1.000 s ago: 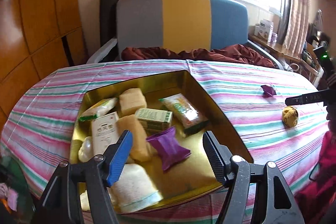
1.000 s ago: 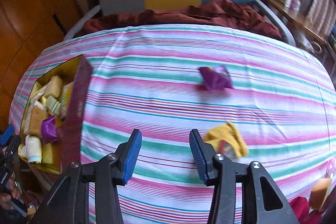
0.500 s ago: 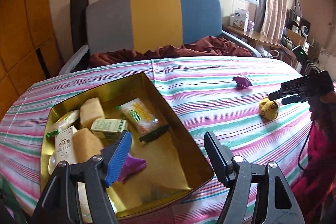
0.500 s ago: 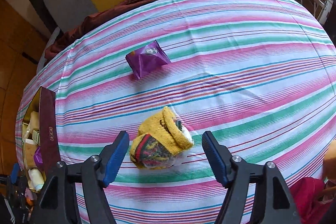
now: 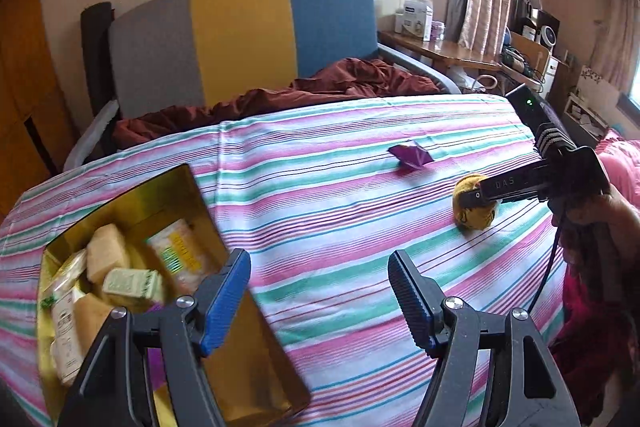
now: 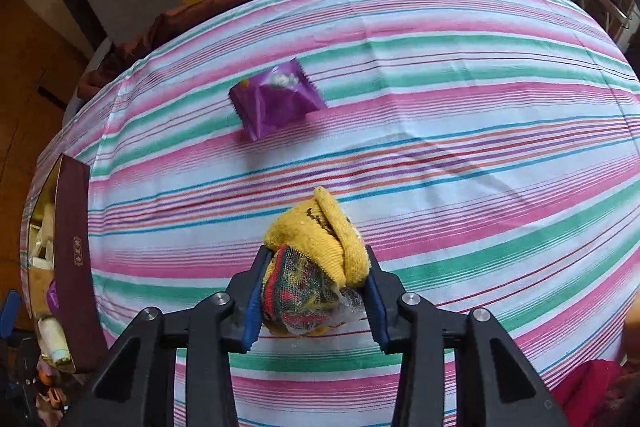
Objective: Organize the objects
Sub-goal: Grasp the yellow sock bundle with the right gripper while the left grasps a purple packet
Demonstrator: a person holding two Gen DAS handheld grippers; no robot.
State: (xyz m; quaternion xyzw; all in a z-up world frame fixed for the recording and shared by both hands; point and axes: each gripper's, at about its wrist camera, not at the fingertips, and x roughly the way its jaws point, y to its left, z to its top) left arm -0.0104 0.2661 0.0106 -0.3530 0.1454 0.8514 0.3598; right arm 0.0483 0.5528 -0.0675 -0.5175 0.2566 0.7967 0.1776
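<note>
1. Yellow knitted bundle (image 6: 320, 267), soft, with multicoloured mesh and a scrap of clear film at its underside, sits on the striped tablecloth (image 6: 480, 87), pinched at its lower half by the right gripper (image 6: 314, 297), whose jaws have just been closing on it.
2. Risk: yarn compresses; pads could hold only loose folds, so the bundle may sag or unroll when lifted.
3. Risk: the film could slide out and drop.
4. Purple packet (image 6: 276, 99) lies apart, farther up the cloth.
5. Gold tin (image 5: 192, 195) is well off to the left and crowded; a long carry.
6. Left gripper (image 5: 320, 291) spread, empty, over the tin's edge; could collide at drop-off.
</note>
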